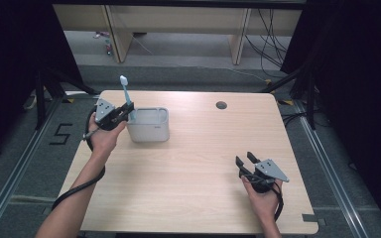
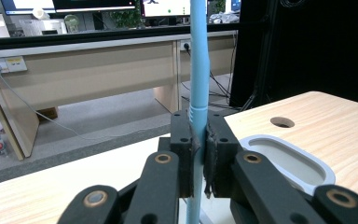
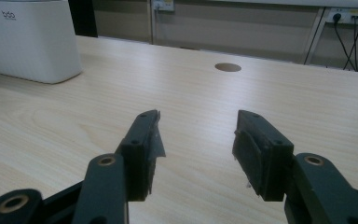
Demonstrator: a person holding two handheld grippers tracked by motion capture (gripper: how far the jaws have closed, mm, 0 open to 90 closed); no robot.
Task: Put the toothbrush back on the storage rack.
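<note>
Upright toothbrush (image 2: pixel 199 70) pinched in left tongs (image 2: pixel 199 158), seemingly over bin (image 1: pixel 149 125); right tongs (image 3: pixel 198 140) spread.

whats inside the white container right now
The lower end of the blue toothbrush dips into the white container at its left end, held upright by the left gripper. The rest looks empty, though the bottom is hidden by the walls.
</note>
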